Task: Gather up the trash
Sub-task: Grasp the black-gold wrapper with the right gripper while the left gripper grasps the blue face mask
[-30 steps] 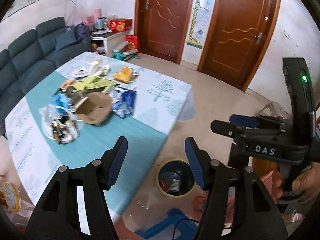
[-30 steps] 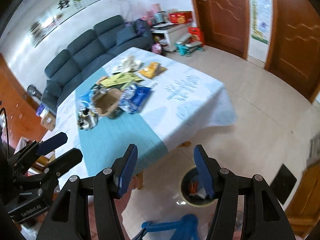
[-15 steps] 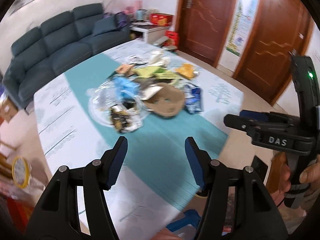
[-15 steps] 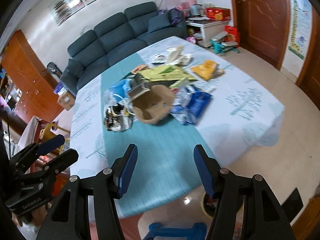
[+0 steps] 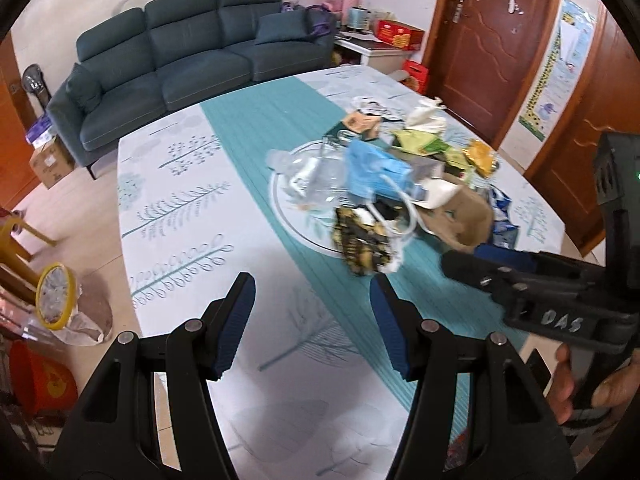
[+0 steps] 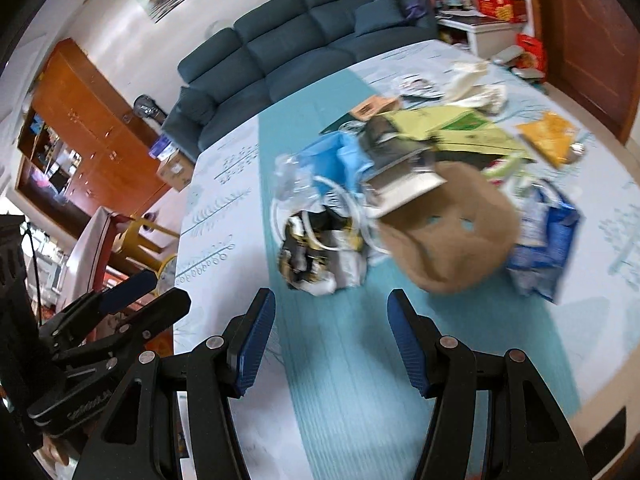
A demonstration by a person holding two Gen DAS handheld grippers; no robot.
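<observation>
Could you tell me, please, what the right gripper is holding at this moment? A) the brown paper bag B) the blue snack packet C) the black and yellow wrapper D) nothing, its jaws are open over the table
D: the right gripper has its jaws spread with only the teal table runner showing between them, short of the brown paper bag and the black and yellow wrapper.
</observation>
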